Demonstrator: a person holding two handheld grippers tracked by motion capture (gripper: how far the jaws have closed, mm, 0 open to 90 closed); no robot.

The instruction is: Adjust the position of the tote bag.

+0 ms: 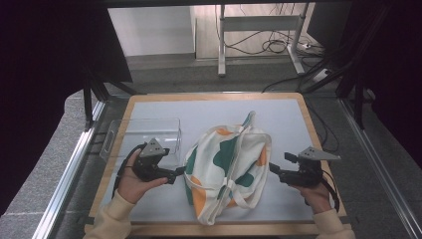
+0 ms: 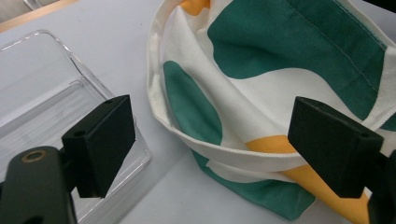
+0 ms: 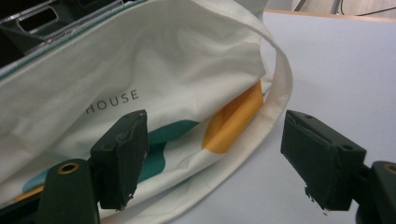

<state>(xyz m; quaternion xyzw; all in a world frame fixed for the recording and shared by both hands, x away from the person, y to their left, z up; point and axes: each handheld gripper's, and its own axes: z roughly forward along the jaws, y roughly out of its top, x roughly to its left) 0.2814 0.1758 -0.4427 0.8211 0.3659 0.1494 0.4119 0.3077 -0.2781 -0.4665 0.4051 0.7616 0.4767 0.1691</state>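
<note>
Canvas tote bag (image 1: 226,172), lying slumped mid-table just beside the clear plastic bin (image 1: 142,137), looking light, soft and floppy (likely sagging if lifted by one edge), calling for pinching the hemmed rim or strap (image 3: 280,79), with left gripper (image 1: 175,174) and right gripper (image 1: 274,170) both gaping, grasping nothing.

- Table (image 1: 149,102): carries every item listed below.
- Cloth bag (image 1: 229,167): lies on the table, centre, towards the near edge.
- Bag strap (image 1: 247,121): runs out from the bag's far end.
- Clear box (image 1: 144,132): on the table, left of the bag and slightly farther back.
- Left gripper (image 1: 178,173): at the bag's left edge, just near of the box.
- Right gripper (image 1: 271,168): at the bag's right edge.
</note>
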